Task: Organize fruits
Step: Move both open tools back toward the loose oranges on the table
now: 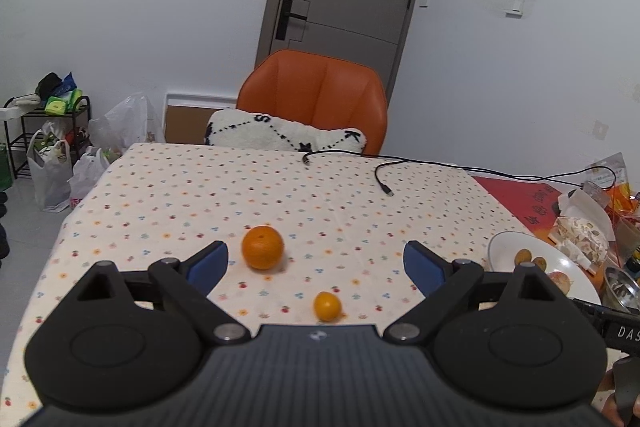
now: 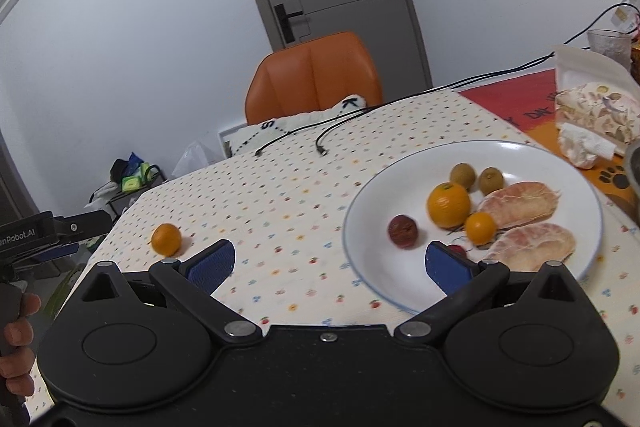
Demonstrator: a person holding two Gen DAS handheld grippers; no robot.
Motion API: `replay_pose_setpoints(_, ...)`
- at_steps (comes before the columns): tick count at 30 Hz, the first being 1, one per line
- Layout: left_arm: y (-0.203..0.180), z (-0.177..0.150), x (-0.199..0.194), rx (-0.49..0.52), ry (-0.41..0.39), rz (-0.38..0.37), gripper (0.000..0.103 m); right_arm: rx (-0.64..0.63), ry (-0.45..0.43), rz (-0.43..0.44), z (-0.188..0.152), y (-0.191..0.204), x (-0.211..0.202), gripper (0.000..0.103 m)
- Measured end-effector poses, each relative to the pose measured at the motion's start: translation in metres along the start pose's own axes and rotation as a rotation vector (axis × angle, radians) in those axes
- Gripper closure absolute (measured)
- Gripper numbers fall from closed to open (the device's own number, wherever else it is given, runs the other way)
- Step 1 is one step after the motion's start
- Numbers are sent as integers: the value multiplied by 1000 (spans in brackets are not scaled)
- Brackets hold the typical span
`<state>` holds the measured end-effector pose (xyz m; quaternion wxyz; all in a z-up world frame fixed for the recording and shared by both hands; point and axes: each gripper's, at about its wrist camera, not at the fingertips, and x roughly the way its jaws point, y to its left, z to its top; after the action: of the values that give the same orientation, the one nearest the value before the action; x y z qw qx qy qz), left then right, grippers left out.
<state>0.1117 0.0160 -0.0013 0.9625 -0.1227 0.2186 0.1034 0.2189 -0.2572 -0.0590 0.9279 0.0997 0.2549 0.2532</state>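
In the left wrist view a mandarin (image 1: 262, 247) and a smaller kumquat (image 1: 327, 305) lie on the dotted tablecloth (image 1: 240, 187). My left gripper (image 1: 316, 264) hovers open just before them, the kumquat between its blue pads. A white plate (image 2: 384, 195) holds a mandarin (image 2: 448, 205), a kumquat (image 2: 480, 227), two brownish-green fruits (image 2: 463, 175), a dark red fruit (image 2: 403, 231) and two peeled pomelo segments (image 2: 520, 203). My right gripper (image 2: 331, 265) is open and empty at the plate's near left rim. One orange fruit (image 2: 166, 238) lies left of it on the cloth.
Two black cables (image 1: 384, 183) trail across the far half of the table. An orange chair (image 1: 316, 95) with a white cushion stands behind it. Snack bags, tissue and a glass (image 2: 608, 43) crowd the right side. The plate's edge (image 1: 508, 247) shows at the right in the left wrist view.
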Motion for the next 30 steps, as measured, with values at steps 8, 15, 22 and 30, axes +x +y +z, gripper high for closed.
replay_pose_setpoints(8,17,-1,0,-8,13,12,10,-33,27,35,-1,22,10,0)
replay_pose_setpoints(15,33,-2,4,-6,42,23,10,-63,58,75,-2,44,25,0)
replay_pose_setpoints(22,48,-1,8,-10,63,26,10,-97,91,114,-3,67,39,0)
replay_pose_setpoints(30,65,0,14,-6,87,32,10,-127,121,150,-3,89,58,0)
